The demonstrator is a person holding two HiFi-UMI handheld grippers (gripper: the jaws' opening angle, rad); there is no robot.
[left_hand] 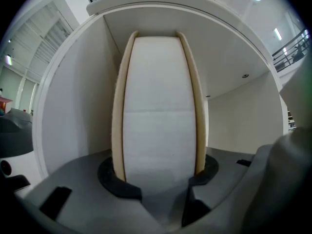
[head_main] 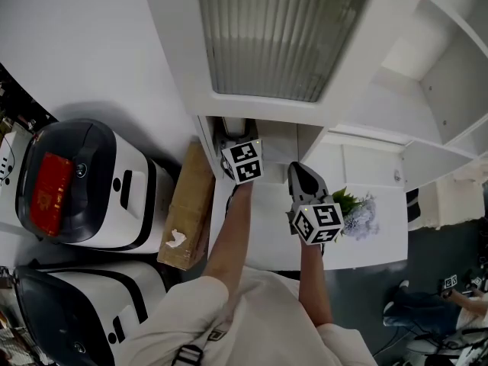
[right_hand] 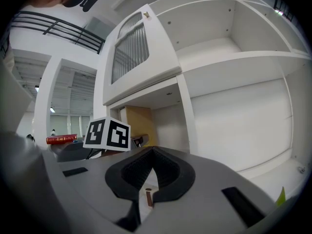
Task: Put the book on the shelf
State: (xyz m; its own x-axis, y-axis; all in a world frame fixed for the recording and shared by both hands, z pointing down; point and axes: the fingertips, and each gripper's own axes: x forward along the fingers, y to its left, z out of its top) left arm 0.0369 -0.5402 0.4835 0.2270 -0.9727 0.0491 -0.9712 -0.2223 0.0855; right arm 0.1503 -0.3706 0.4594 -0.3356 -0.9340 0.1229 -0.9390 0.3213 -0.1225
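The fingers (left_hand: 111,178) of the left gripper (left_hand: 158,177) squeeze the book (left_hand: 158,106) upright, likely so it fits the narrow shelf (left_hand: 73,111) space around it, while the right gripper (right_hand: 146,191) hangs closed, holding nothing.

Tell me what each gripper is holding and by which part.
The left gripper holds the book, one jaw pressed on each cover, its page edge facing the gripper. The right gripper holds nothing; its jaws are together.
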